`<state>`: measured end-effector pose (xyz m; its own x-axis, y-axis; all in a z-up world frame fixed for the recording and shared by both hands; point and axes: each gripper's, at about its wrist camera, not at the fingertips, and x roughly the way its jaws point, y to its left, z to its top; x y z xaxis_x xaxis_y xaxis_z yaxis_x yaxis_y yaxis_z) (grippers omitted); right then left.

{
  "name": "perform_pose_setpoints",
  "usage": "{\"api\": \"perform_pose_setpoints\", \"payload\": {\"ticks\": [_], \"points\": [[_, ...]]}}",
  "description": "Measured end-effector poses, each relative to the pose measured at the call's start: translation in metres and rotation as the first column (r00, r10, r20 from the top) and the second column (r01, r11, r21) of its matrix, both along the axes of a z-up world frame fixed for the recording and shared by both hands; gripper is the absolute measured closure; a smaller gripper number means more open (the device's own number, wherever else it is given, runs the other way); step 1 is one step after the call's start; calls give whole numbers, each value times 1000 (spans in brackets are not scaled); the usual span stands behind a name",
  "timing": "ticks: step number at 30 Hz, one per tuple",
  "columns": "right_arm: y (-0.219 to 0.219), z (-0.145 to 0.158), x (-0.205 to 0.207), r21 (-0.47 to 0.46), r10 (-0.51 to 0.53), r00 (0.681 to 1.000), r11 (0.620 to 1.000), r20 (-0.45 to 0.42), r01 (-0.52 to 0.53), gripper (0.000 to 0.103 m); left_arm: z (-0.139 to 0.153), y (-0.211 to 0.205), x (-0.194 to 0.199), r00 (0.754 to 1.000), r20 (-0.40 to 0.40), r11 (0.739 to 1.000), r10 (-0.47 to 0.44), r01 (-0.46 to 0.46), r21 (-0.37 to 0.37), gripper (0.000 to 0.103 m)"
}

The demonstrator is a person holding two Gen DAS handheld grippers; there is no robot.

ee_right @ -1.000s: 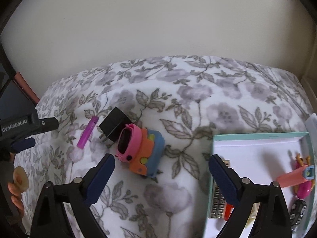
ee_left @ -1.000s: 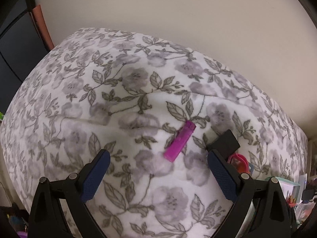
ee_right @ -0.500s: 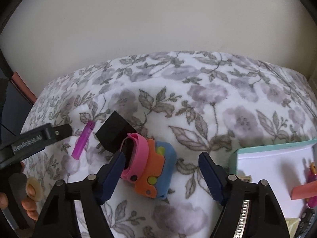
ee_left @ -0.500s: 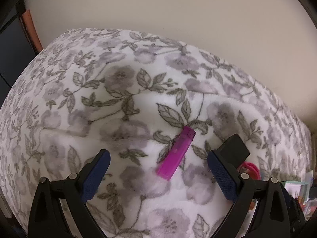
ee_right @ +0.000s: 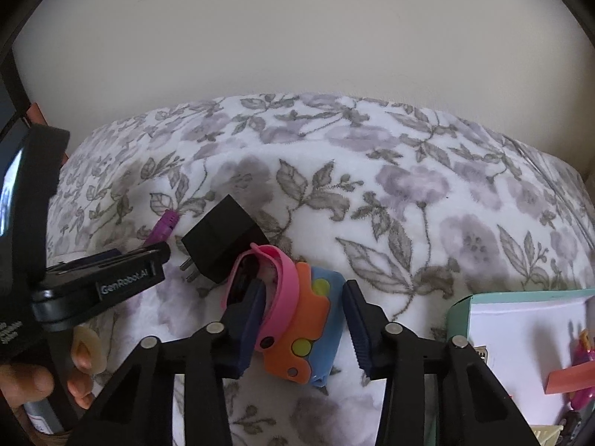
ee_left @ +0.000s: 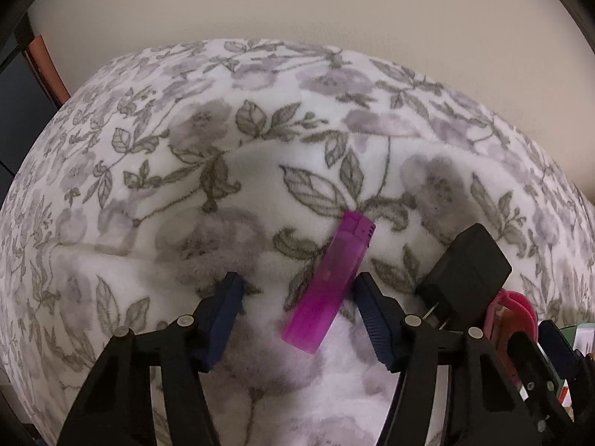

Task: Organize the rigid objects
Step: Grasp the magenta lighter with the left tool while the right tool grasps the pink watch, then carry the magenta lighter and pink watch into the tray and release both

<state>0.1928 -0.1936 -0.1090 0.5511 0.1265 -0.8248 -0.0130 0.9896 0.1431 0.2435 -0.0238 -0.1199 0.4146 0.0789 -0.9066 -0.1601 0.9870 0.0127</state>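
On the floral blanket (ee_left: 178,156) lies a translucent purple lighter (ee_left: 334,278), slanted. My left gripper (ee_left: 297,282) straddles it with its jaws closing; the right pad is at the lighter's edge and the left pad stands clear. A toy made of a pink watch band (ee_right: 282,290) on an orange and blue block (ee_right: 316,330) sits between the pads of my right gripper (ee_right: 303,286). Those jaws are closing too, the left pad at the band, the right a sliver off the blue side. Between lighter and toy lies a black plug charger (ee_right: 223,241).
A teal-rimmed white box (ee_right: 520,293) at the right holds pink and orange items. A cream wall rises behind the blanket, and dark furniture (ee_left: 22,119) stands at the left. A hand (ee_right: 26,383) holds the left gripper, whose finger (ee_right: 130,278) reaches in beside the charger.
Both grippers came down closer to the blanket and their jaws narrowed from wide open. The left now brackets the lighter; the right shifted left and brackets the toy.
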Motion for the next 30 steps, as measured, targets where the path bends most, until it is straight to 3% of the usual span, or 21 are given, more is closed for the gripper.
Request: {"api": "perform_pose_setpoints", "payload": {"ticks": [6, 10, 17, 30], "points": [[-4, 1, -4, 2, 9, 1000, 1000, 7, -9, 85, 2, 1, -1, 1000, 5, 1000, -10, 10, 12, 53], [-9, 1, -6, 12, 7, 1000, 1000, 6, -7, 94, 4, 0, -2, 1000, 10, 999, -16, 16, 44, 79], [-21, -1, -8, 71, -13, 1000, 997, -4, 13, 96, 4, -2, -3, 1000, 6, 998, -25, 25, 59, 82], [-37, 1, -10, 136, -50, 999, 989, -15, 52, 96, 20, 31, -6, 998, 16, 987, 55, -52, -154, 83]]}}
